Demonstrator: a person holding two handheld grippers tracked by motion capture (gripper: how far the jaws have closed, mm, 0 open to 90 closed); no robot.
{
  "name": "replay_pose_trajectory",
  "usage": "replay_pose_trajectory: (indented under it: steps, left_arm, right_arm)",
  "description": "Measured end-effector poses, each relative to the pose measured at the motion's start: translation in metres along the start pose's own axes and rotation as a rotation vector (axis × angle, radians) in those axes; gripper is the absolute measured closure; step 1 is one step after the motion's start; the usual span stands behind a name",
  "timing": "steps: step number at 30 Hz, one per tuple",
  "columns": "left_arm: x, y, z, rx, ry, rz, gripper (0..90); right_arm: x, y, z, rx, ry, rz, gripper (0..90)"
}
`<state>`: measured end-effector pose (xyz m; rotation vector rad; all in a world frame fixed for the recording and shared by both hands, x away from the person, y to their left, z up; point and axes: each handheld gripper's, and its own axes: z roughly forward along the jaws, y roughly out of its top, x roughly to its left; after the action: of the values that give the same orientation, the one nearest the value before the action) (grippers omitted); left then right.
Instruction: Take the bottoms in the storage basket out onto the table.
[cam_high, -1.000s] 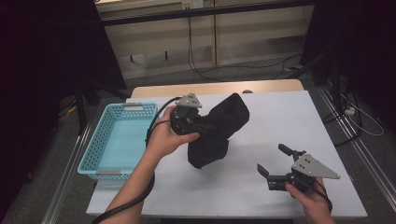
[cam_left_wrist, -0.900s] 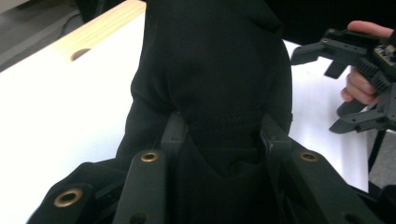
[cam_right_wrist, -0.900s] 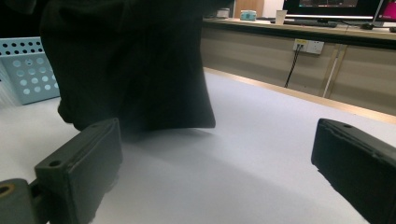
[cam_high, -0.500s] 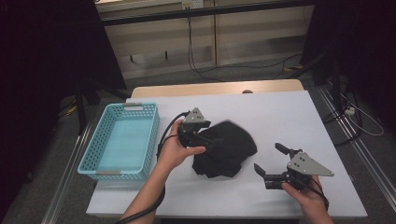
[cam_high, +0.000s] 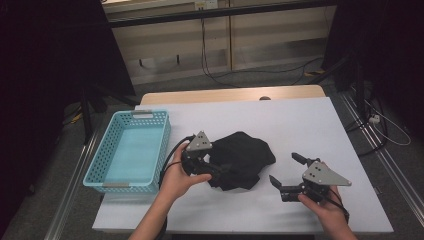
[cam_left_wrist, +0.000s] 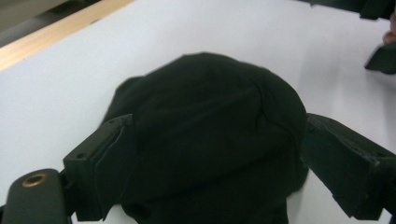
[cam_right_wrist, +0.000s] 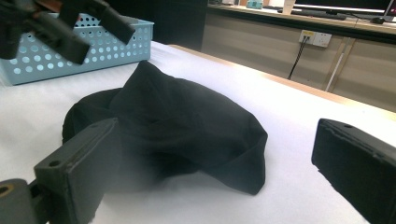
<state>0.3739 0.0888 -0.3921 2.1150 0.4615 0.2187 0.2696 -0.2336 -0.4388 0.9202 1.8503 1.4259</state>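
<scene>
A crumpled black cloth (cam_high: 243, 157) lies in a heap at the middle of the white table (cam_high: 305, 122). My left gripper (cam_high: 216, 171) sits at the cloth's left edge, open. In the left gripper view (cam_left_wrist: 217, 122) its jaws stand wide apart on either side of the cloth (cam_left_wrist: 205, 121), with the fabric bulging between them. My right gripper (cam_high: 286, 170) is open, a short way right of the cloth and pointing at it. In the right gripper view (cam_right_wrist: 217, 128) the cloth (cam_right_wrist: 187, 126) lies just ahead of the spread jaws, and the left gripper (cam_right_wrist: 70, 25) shows at top left.
A light blue perforated basket (cam_high: 132, 150) with nothing in it stands at the table's left edge; in the right gripper view the basket (cam_right_wrist: 116, 44) is behind the cloth. A wooden strip (cam_high: 230, 94) runs along the table's far edge. Cables lie on the floor beyond.
The left gripper held the cloth raised, then lowered it onto the table and opened its jaws. The cloth has slumped into a flat heap. The right gripper has edged left toward it.
</scene>
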Motion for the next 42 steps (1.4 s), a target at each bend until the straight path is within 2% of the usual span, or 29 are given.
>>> replay_pose_trajectory:
  steps: [3, 8, 15, 20, 28, 38, 42]
  left_arm:
    - [-0.001, -0.009, -0.001, 0.007, -0.006, -0.013, 11.5]
    - [-0.005, -0.017, 0.001, 0.02, -0.015, -0.009, 11.4]
    - [-0.013, -0.021, 0.004, 0.034, -0.028, 0.027, 11.3]
    - [-0.01, -0.021, 0.009, 0.015, -0.034, 0.012, 10.6]
    - [-0.009, -0.019, 0.014, 0.035, -0.04, 0.031, 10.1]
    - [-0.009, -0.026, 0.003, 0.013, -0.033, 0.009, 9.7]
    - [-0.008, -0.03, 0.001, 0.014, -0.027, 0.008, 9.7]
  right_arm:
    - [0.0, 0.0, 0.002, 0.006, -0.003, -0.006, 0.7]
    - [0.003, 0.002, 0.003, 0.007, -0.006, -0.01, 0.7]
    - [-0.002, 0.004, 0.01, 0.021, -0.014, -0.005, 0.7]
    - [-0.004, 0.002, 0.007, 0.034, -0.021, -0.001, 0.7]
    - [-0.01, 0.003, 0.01, 0.079, -0.039, -0.016, 0.7]
    - [-0.013, 0.012, 0.021, 0.083, -0.053, 0.008, 0.3]
    - [-0.01, 0.015, 0.029, 0.115, -0.048, -0.009, 0.4]
